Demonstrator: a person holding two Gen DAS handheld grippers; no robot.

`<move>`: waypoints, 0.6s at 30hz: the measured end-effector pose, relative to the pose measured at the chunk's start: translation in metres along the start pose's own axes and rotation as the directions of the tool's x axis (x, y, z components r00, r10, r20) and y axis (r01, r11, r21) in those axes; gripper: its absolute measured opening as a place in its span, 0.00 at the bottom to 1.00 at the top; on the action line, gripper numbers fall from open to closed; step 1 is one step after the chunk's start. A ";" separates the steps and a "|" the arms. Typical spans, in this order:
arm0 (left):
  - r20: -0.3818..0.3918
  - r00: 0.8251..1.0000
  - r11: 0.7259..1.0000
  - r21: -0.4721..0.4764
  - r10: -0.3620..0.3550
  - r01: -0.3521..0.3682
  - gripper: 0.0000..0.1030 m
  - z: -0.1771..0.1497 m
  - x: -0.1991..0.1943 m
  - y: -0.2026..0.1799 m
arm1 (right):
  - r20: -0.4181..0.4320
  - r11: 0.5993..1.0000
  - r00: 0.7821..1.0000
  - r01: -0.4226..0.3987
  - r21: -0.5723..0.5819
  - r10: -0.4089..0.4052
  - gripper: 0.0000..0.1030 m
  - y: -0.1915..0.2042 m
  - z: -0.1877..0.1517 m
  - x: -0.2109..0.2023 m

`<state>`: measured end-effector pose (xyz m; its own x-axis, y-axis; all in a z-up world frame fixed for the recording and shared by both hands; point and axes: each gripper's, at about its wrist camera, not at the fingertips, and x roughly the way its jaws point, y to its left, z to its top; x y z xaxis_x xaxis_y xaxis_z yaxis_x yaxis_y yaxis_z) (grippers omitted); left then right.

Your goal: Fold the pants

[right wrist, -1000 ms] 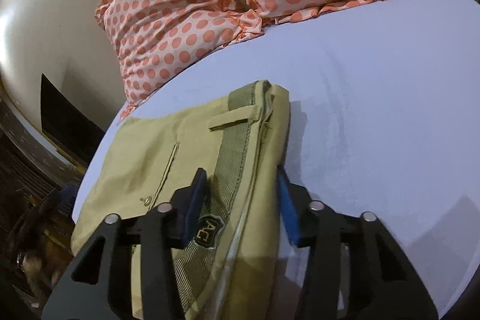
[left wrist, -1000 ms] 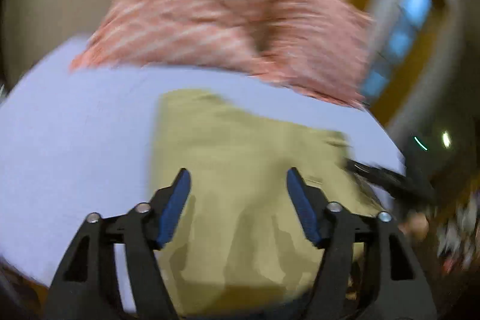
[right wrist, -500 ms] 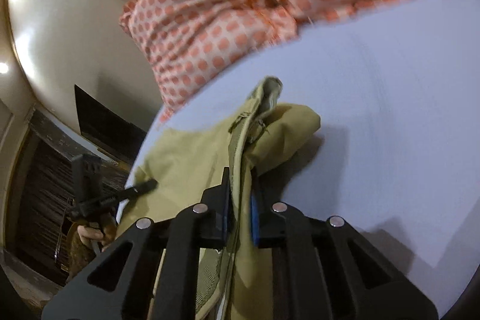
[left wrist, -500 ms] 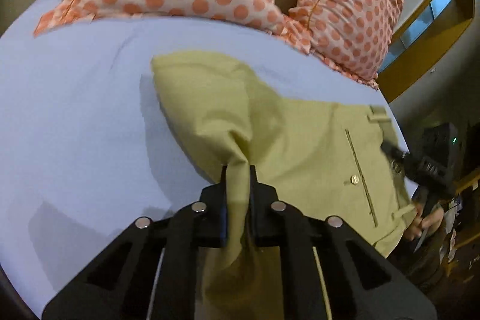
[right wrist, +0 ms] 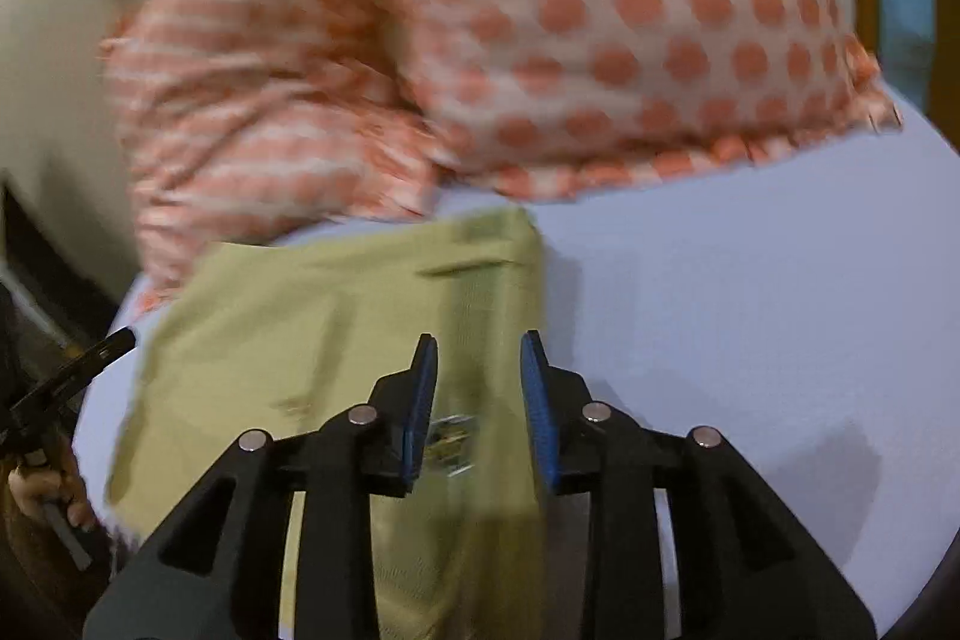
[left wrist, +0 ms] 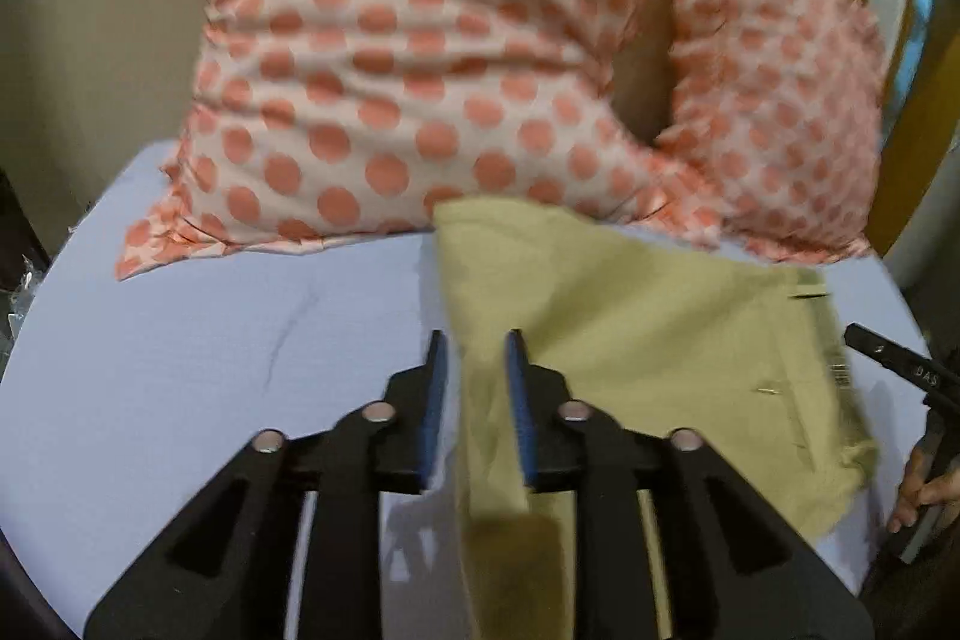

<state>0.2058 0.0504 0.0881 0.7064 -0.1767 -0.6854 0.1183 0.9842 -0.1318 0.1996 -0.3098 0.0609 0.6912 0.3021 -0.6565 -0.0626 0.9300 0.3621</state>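
The olive-green pants (left wrist: 648, 340) lie folded on the pale blue bed sheet (left wrist: 210, 370), close to the pillows. My left gripper (left wrist: 477, 361) is open, its jaws apart over the pants' left edge, with cloth lying between them. In the right wrist view the pants (right wrist: 336, 316) show their waistband and a label. My right gripper (right wrist: 479, 364) is open over the waistband edge. The other gripper shows at each view's side edge (left wrist: 900, 364) (right wrist: 78, 370).
Two white pillows with orange dots (left wrist: 420, 58) (right wrist: 630, 28) lean against the wall just behind the pants. The sheet (right wrist: 750, 340) stretches to the right. A dark floor and furniture lie past the bed's edge (right wrist: 36, 244).
Both grippers were shut on the pants half a second ago and have opened. The pants have moved toward the pillows and now lie flat.
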 end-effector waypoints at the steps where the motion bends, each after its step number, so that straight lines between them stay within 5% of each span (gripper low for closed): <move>1: 0.009 0.998 0.998 -0.002 -0.060 0.060 0.33 -0.006 -0.011 -0.005 | 0.004 0.998 0.999 -0.052 -0.019 0.052 0.39 0.008 -0.004 -0.007; 4: -0.064 0.975 0.977 0.016 -0.210 0.212 0.39 -0.020 -0.010 -0.033 | -0.059 0.990 0.990 -0.132 -0.054 0.129 0.54 0.029 -0.013 -0.002; 6: -0.169 0.954 0.968 -0.003 -0.249 0.252 0.39 -0.030 0.015 -0.048 | -0.124 0.993 0.988 -0.105 -0.056 0.098 0.55 0.036 -0.017 0.016; 9: -0.235 0.951 0.978 0.005 -0.200 0.207 0.41 -0.041 0.046 -0.060 | -0.161 0.997 0.985 -0.070 -0.017 0.066 0.57 0.030 -0.023 0.033; 12: -0.218 0.963 0.982 0.060 -0.159 0.176 0.49 -0.046 0.034 -0.071 | -0.169 0.999 0.985 -0.032 -0.010 0.030 0.59 0.034 -0.024 0.024; 14: -0.197 0.968 0.982 0.077 -0.155 0.173 0.62 -0.054 0.011 -0.071 | -0.128 0.998 0.991 0.021 -0.055 -0.028 0.71 0.044 -0.034 0.000; 16: -0.158 0.979 0.985 0.093 -0.127 0.143 0.87 -0.065 -0.018 -0.068 | -0.053 0.993 0.998 0.027 -0.116 -0.034 0.94 0.061 -0.051 -0.029; 18: -0.114 0.993 0.994 0.103 -0.037 0.049 0.96 -0.087 -0.052 -0.064 | 0.001 0.983 0.998 0.064 -0.173 -0.065 0.99 0.078 -0.078 -0.056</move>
<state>0.1003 -0.0044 0.0699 0.6174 -0.2137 -0.7571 0.2240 0.9703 -0.0912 0.0996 -0.2380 0.0738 0.6948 0.2406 -0.6778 -0.1417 0.9697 0.1990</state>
